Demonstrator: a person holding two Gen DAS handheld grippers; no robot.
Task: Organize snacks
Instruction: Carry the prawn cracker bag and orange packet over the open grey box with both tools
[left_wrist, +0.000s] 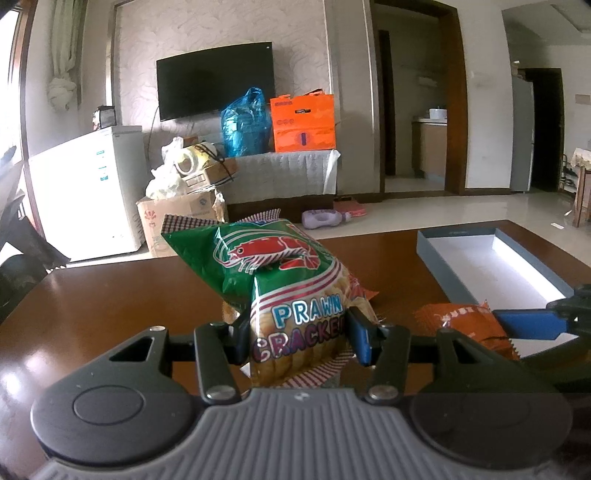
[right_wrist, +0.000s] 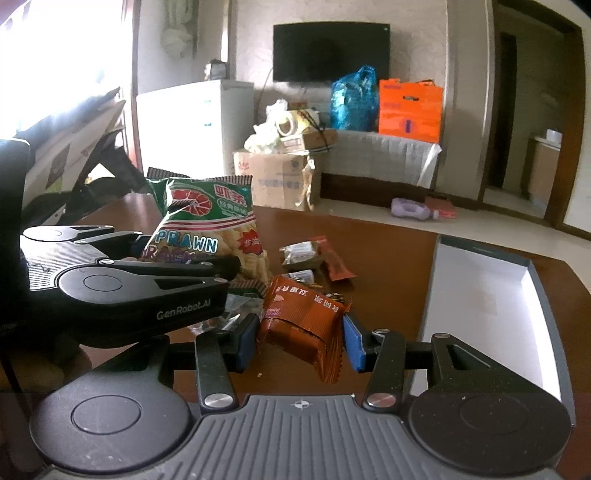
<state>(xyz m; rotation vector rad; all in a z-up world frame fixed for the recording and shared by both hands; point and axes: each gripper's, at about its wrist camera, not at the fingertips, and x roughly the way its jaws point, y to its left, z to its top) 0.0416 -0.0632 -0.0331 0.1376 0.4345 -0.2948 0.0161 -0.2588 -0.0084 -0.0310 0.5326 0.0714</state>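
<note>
Snacks sit in both grips: the left tongs (left_wrist: 295, 334) are clamped on a prawn bag (left_wrist: 280, 280), the right tongs (right_wrist: 299, 338) on an orange pack (right_wrist: 301, 317). Only the right view shows the small heap beyond them on the bench (right_wrist: 388, 251): a clear packet (right_wrist: 301, 253) of dark bits beside a thin red sachet (right_wrist: 336, 264), with more wrappers half hidden under the orange pack. It also shows the left tongs from the side, their black shell glossy, the prawn bag standing upright out of them. The left view alone shows the front of that bag whole, a red prawn on crinkled green foil with a chequered, crimped top edge, and the right tongs' blue pad reaching in from the right against the orange pack. The bag is puffy and creased where the pads pinch its lower half; the orange pack is a blocky foil wrapper with saw-tooth ends, tilted, held across its middle above the bench. The bench is polished brown wood with glare. A shallow tray (right_wrist: 532, 280), grey walls and white floor, lies on the bench to the right of both tongs, near the orange pack.
</note>
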